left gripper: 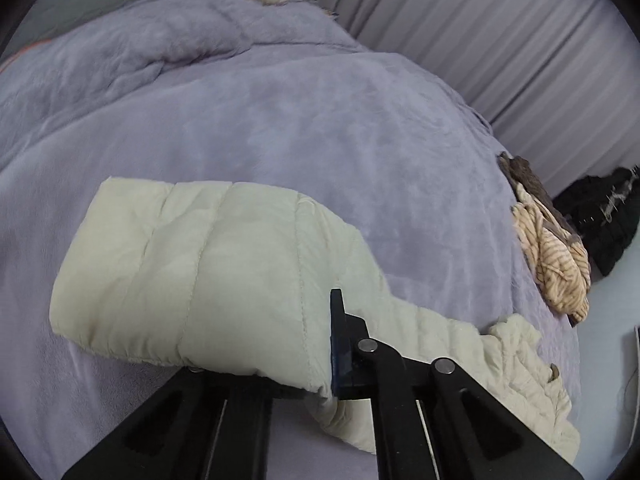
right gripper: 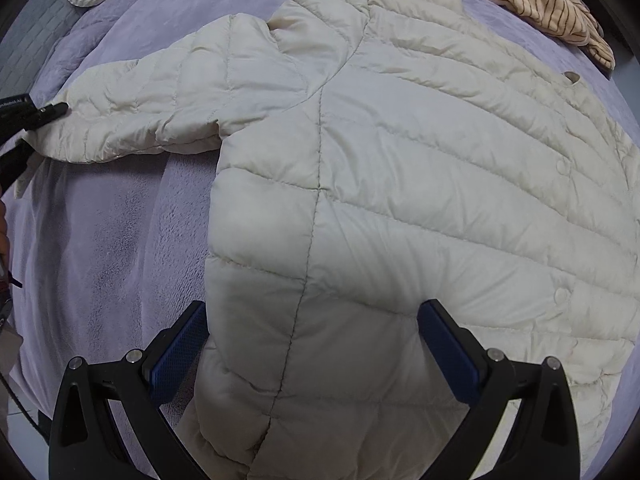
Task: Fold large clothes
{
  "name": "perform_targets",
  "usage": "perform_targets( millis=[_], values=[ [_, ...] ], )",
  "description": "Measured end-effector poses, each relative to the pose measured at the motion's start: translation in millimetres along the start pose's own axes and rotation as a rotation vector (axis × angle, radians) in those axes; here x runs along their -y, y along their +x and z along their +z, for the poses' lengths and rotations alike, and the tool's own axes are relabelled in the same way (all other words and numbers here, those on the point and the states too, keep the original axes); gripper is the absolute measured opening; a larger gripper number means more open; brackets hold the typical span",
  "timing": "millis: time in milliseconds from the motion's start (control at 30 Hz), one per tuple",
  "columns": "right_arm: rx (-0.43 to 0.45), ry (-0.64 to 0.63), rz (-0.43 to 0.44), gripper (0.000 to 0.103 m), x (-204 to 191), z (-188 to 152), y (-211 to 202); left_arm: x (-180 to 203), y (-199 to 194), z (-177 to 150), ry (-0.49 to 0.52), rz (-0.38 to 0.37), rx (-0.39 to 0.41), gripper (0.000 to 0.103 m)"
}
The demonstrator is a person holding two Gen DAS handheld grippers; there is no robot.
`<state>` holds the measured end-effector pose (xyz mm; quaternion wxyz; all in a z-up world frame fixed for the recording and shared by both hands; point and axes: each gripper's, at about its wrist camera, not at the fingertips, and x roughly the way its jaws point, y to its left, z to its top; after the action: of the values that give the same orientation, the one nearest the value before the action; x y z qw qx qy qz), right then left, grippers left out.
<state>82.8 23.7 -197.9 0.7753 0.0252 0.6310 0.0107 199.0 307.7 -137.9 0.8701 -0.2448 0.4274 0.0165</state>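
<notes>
While the jacket [right gripper: 400, 168] lay flat on the blanket [right gripper: 120, 240], left gripper [left gripper: 320, 360] pinched its sleeve [left gripper: 192, 272]; right gripper [right gripper: 312, 344] stood released astride the hem.

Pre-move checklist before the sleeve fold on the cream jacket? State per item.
1. Left gripper shut on sleeve cuff: ok, cloth lies between the fingers.
2. Right gripper open over jacket hem corner: ok, pads apart, no grip yet.
3. Jacket body flat on blanket: ok, spread with snaps up.
4. Sleeve free of body: ok, stretched out sideways.
5. Striped garment apart from jacket: cannot tell, it lies close to the collar.
6. Far sleeve position: cannot tell, out of view.
</notes>
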Motion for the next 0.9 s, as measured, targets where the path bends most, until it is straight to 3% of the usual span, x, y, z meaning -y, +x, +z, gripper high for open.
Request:
perform_targets(
  millis=[233, 333, 500, 667, 800, 867, 900],
  values=[
    [0.030, 0.037, 0.025, 0.103, 6, -4, -8, 129, -50, -6, 0.372, -0.173, 0.081, 0.008],
    [0.067, 0.100, 0.033, 0.103, 29, -6, -26, 187, -50, -27, 0.473, -0.255, 0.053, 0.008],
    [0.123, 0.225, 0.007, 0.103, 94, -17, -59, 277, -32, -83, 0.604, -0.313, -0.021, 0.008],
    [0.160, 0.359, -0.051, 0.103, 170, -40, -81, 333, 8, -167, 0.791, -0.242, -0.131, 0.008],
    [0.130, 0.439, -0.081, 0.103, 223, -52, -83, 337, 43, -220, 0.854, -0.204, -0.300, 0.008],
    [0.121, 0.467, -0.082, 0.103, 243, -62, -81, 333, 49, -237, 0.862, -0.154, -0.305, 0.009],
    [0.118, 0.477, -0.082, 0.103, 249, -67, -80, 330, 50, -243, 0.872, -0.131, -0.296, 0.027]
  ],
)
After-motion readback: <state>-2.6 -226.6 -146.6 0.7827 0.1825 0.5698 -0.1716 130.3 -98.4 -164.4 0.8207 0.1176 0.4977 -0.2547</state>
